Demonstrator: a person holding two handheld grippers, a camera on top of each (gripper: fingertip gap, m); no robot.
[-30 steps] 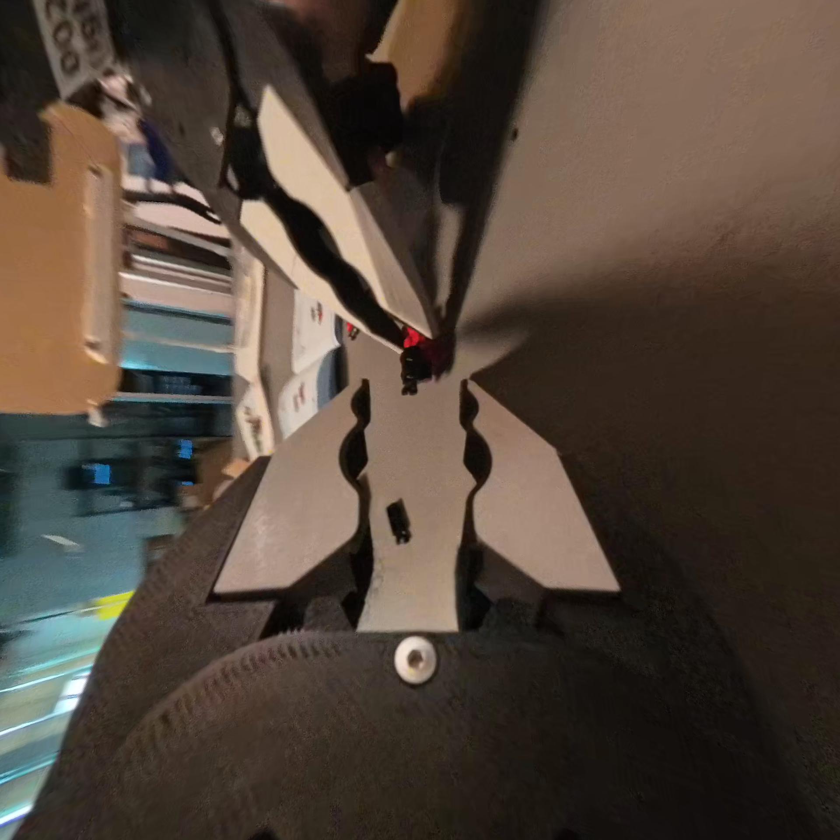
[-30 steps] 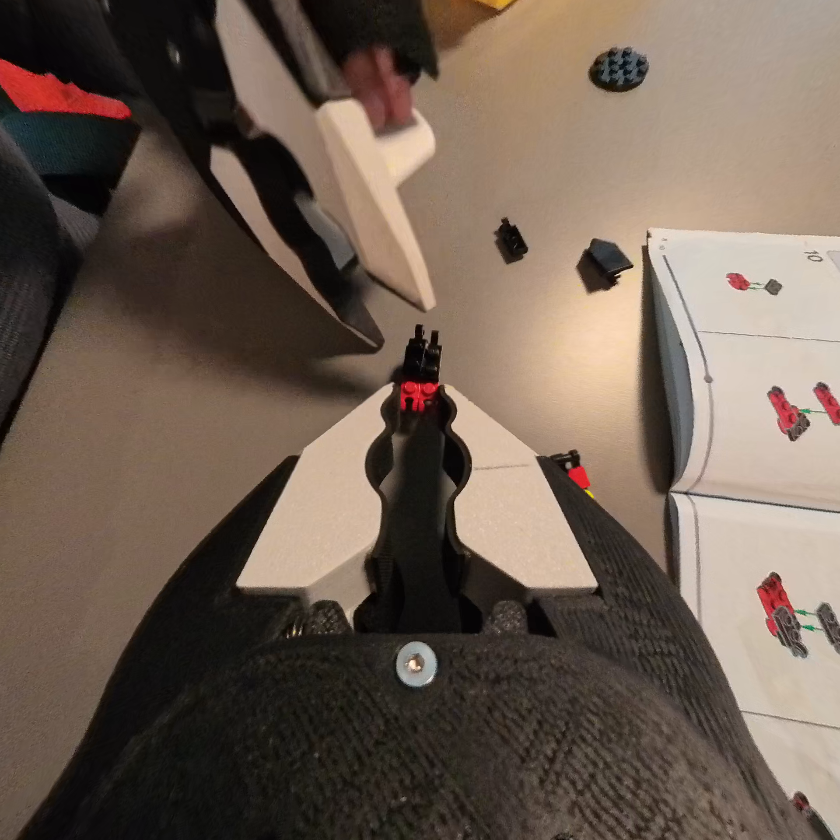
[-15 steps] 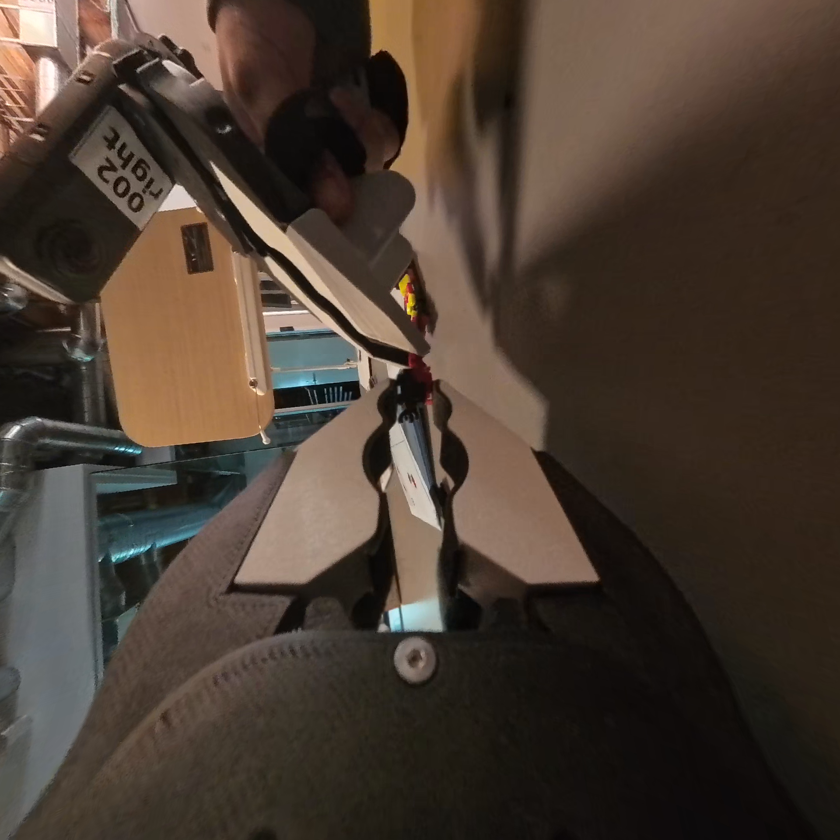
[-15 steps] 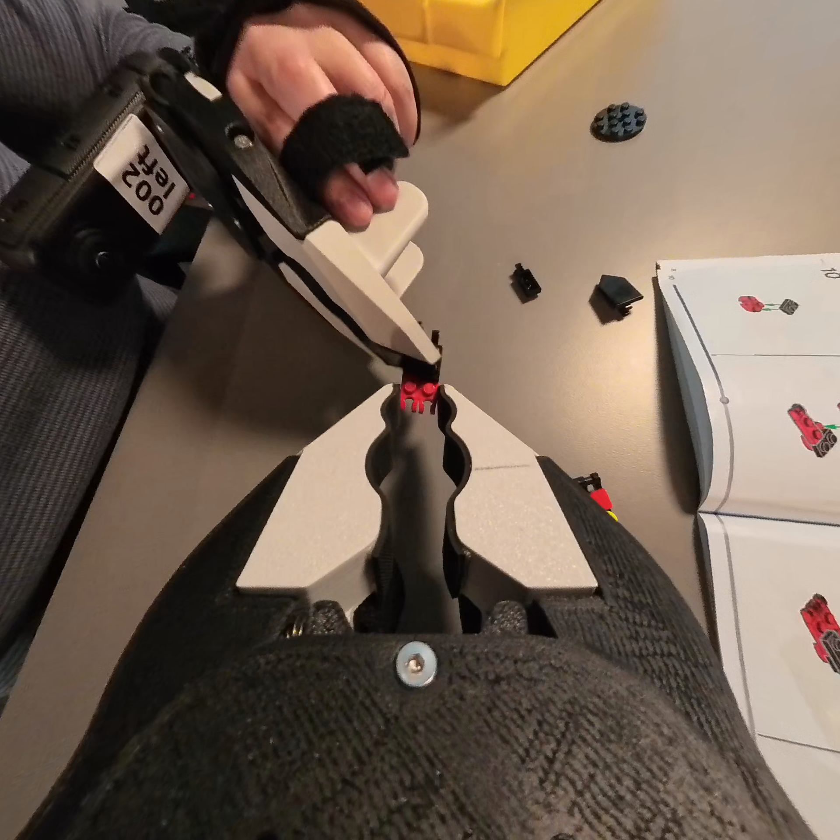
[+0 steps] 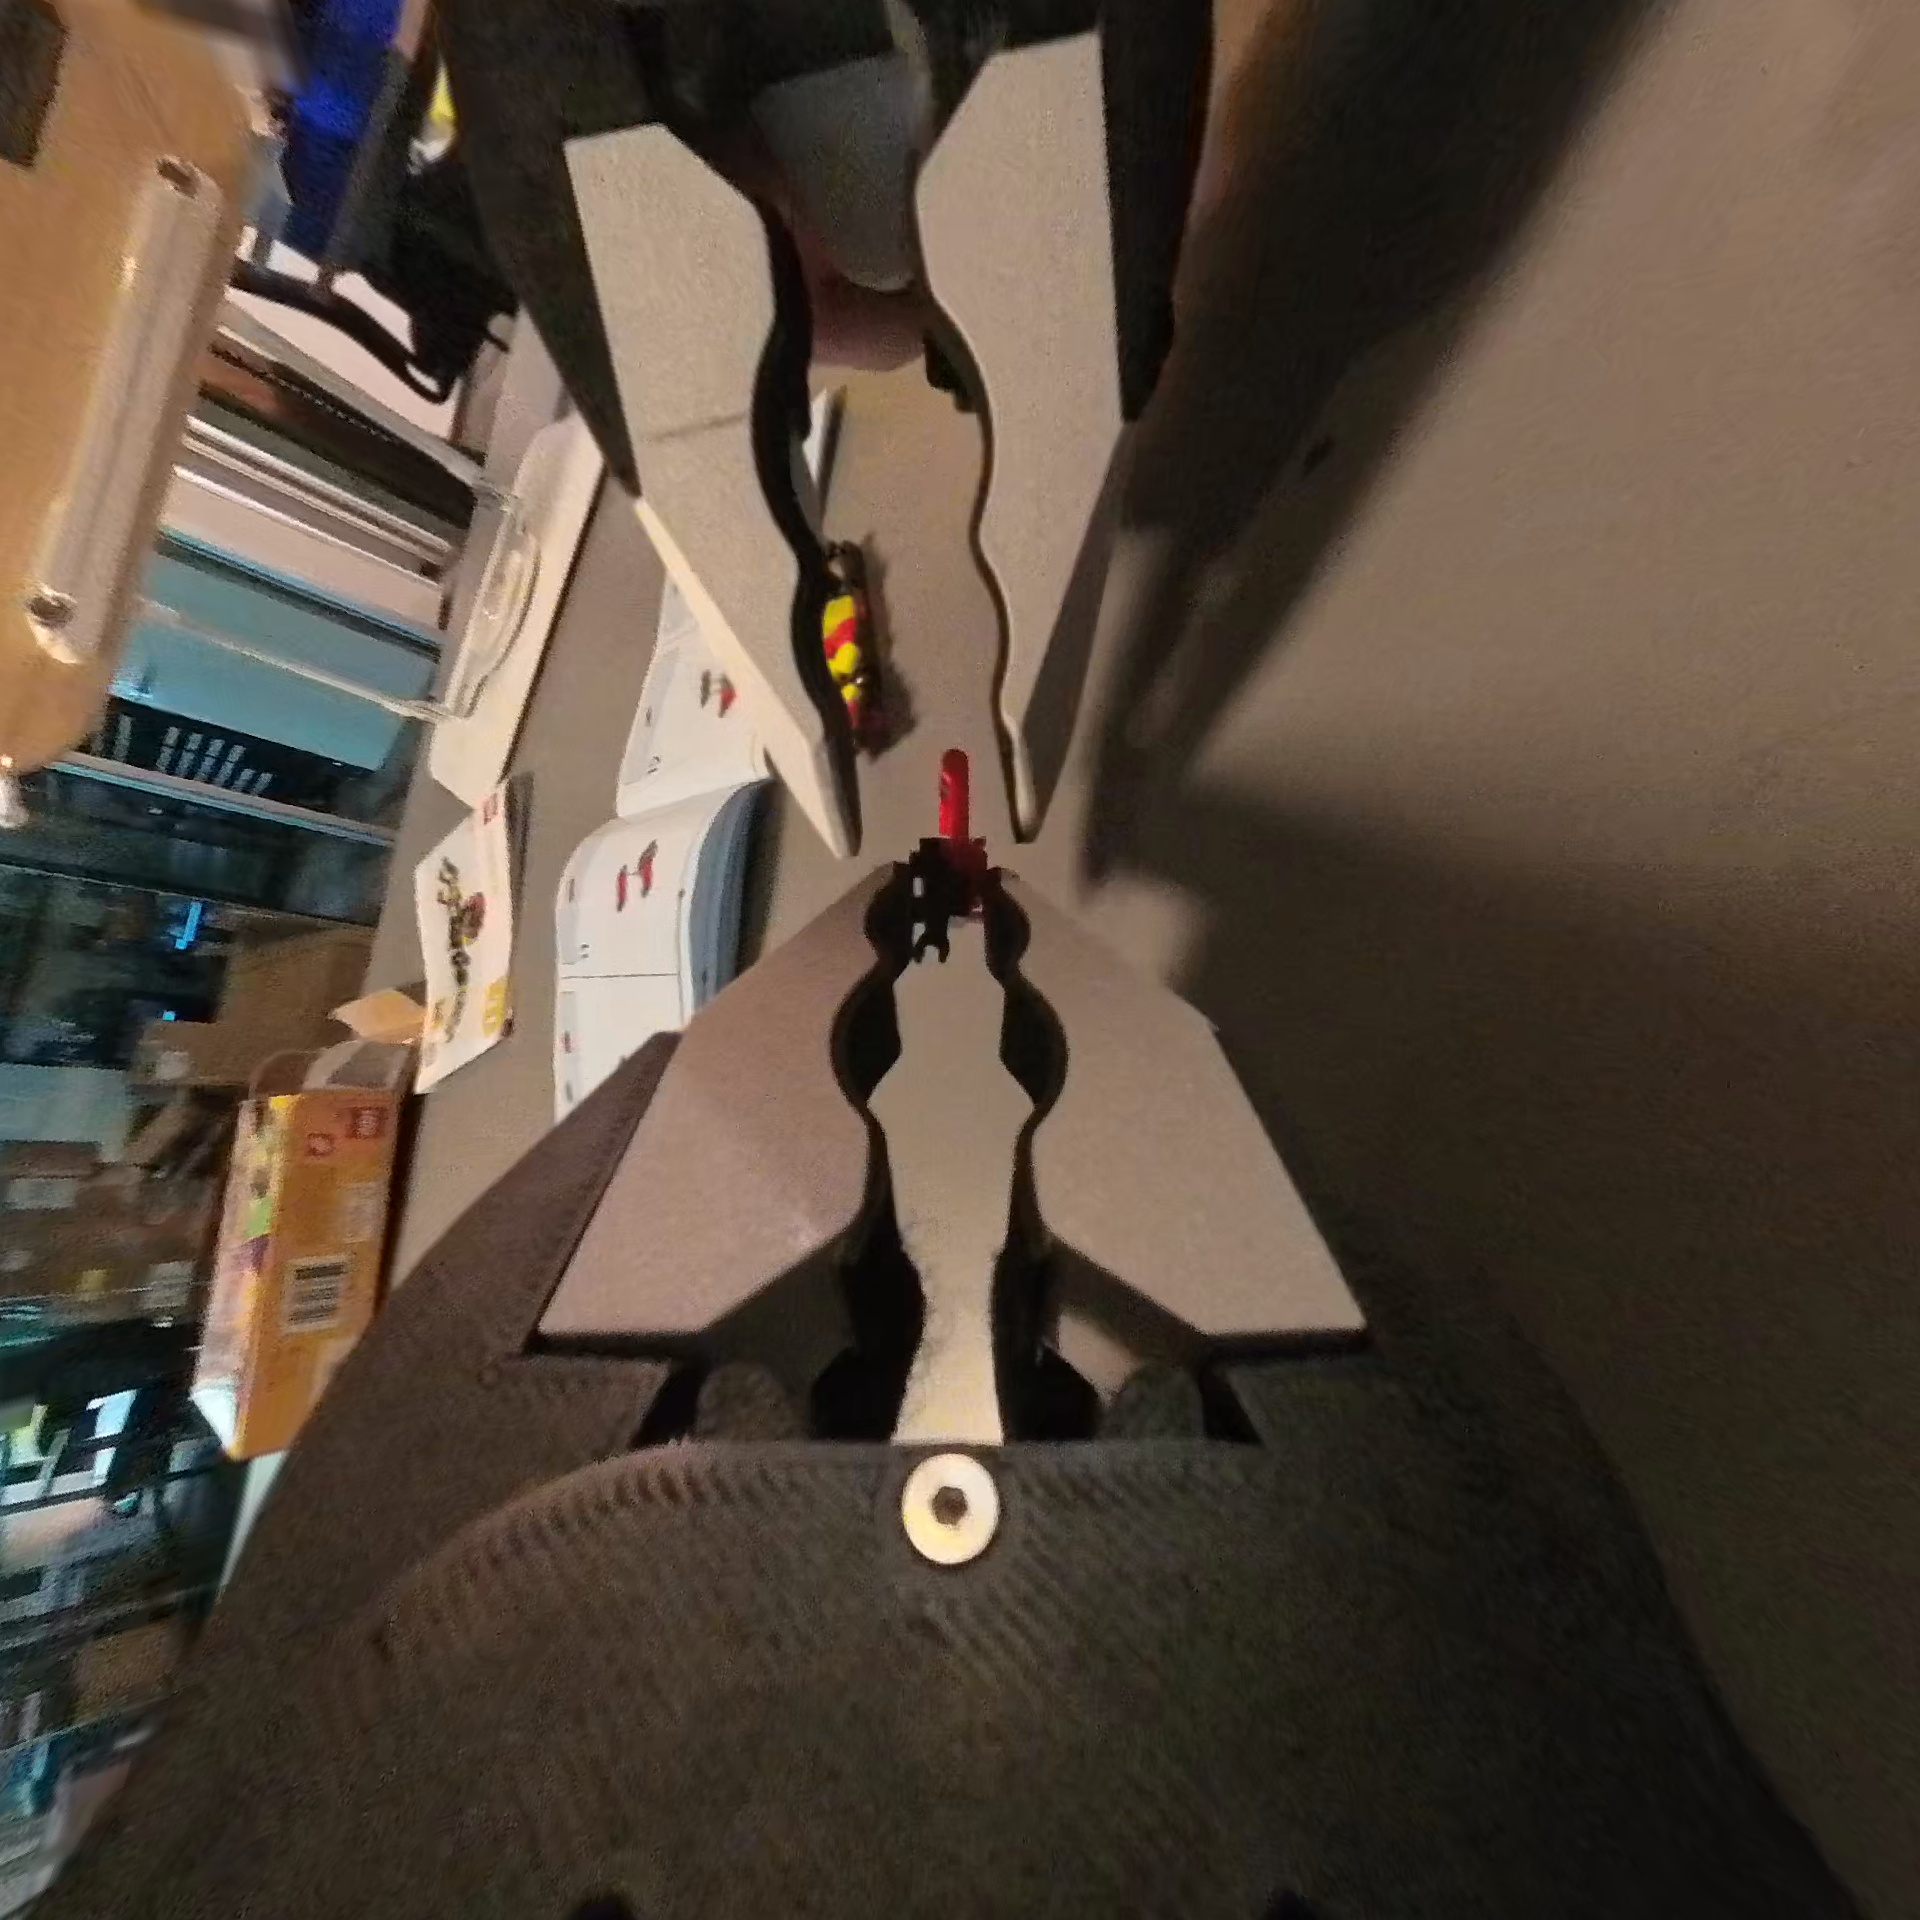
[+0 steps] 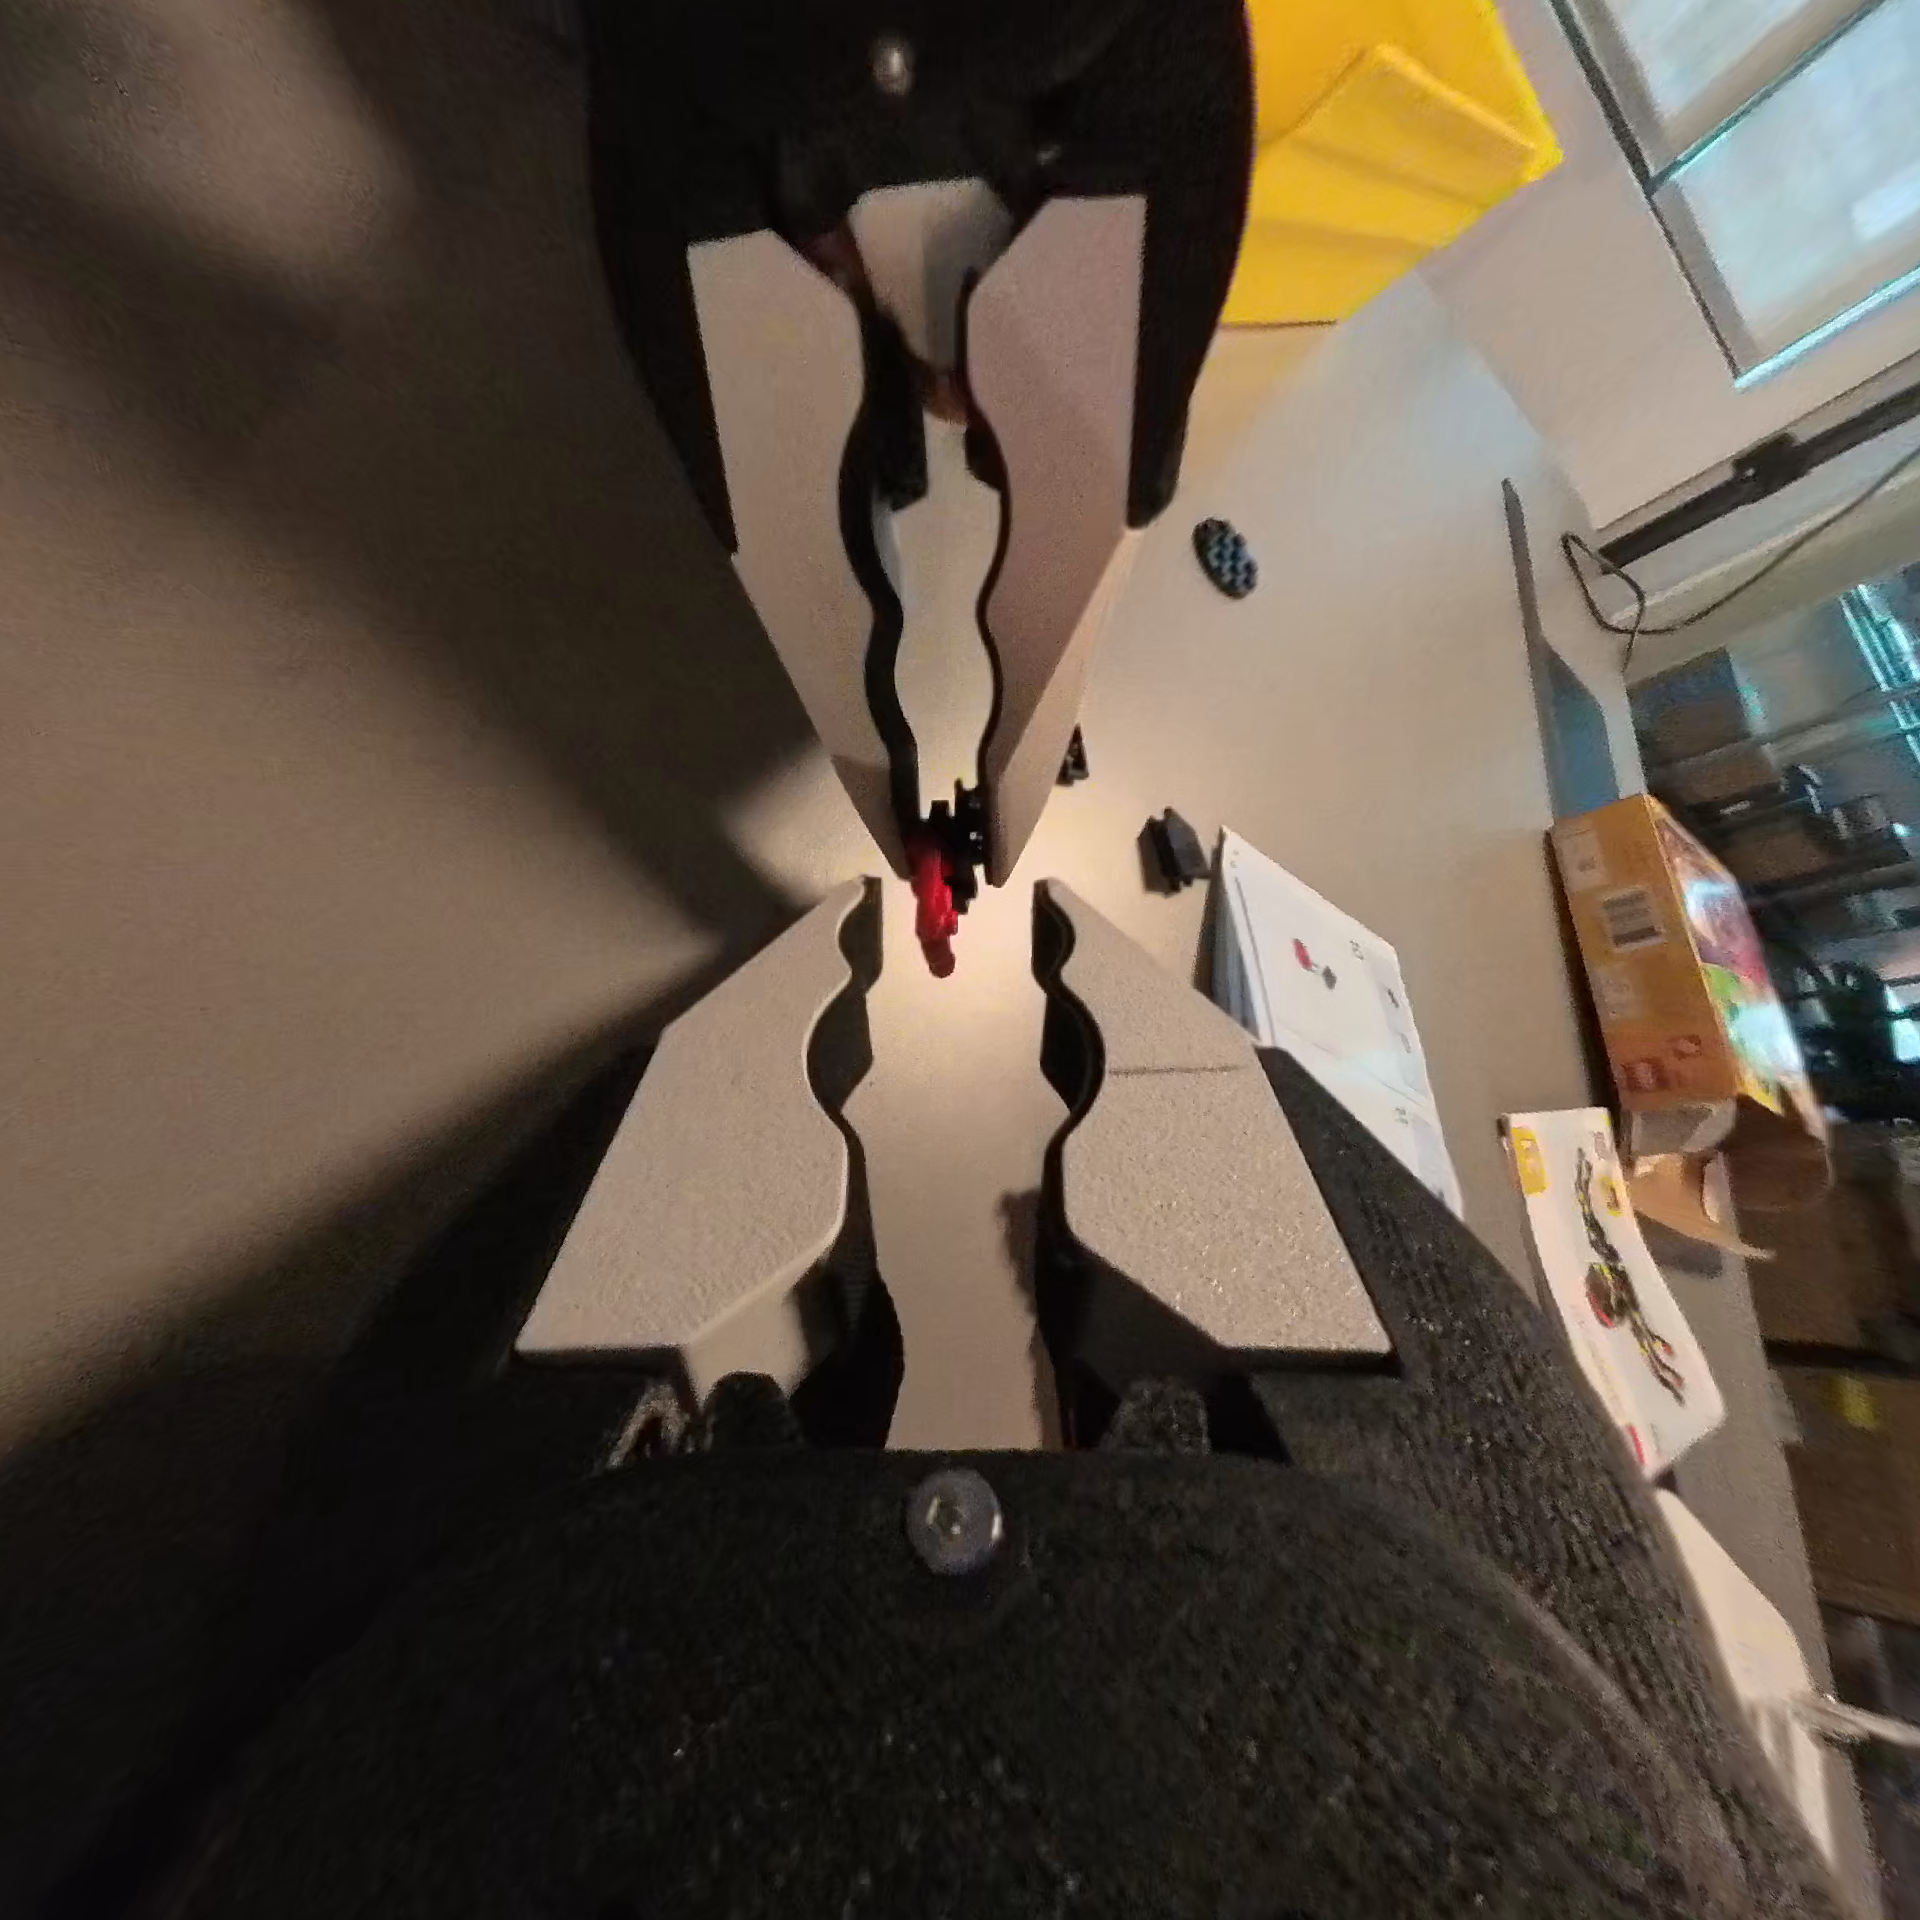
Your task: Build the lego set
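The left gripper (image 5: 943, 894) has its jaws clamped on the red-and-black lego piece (image 5: 948, 873). The right gripper (image 6: 954, 914) faces it, jaws apart and empty.

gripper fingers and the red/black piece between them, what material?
Left gripper fingers: pale grey, matte, grainy surface, likely printed or moulded plastic. Red and black piece: smooth, slightly glossy hard plastic, with studs and clips. Right gripper fingers look the same.

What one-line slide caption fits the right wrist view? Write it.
Left gripper pinches a red-and-black lego piece just ahead of the open right gripper.
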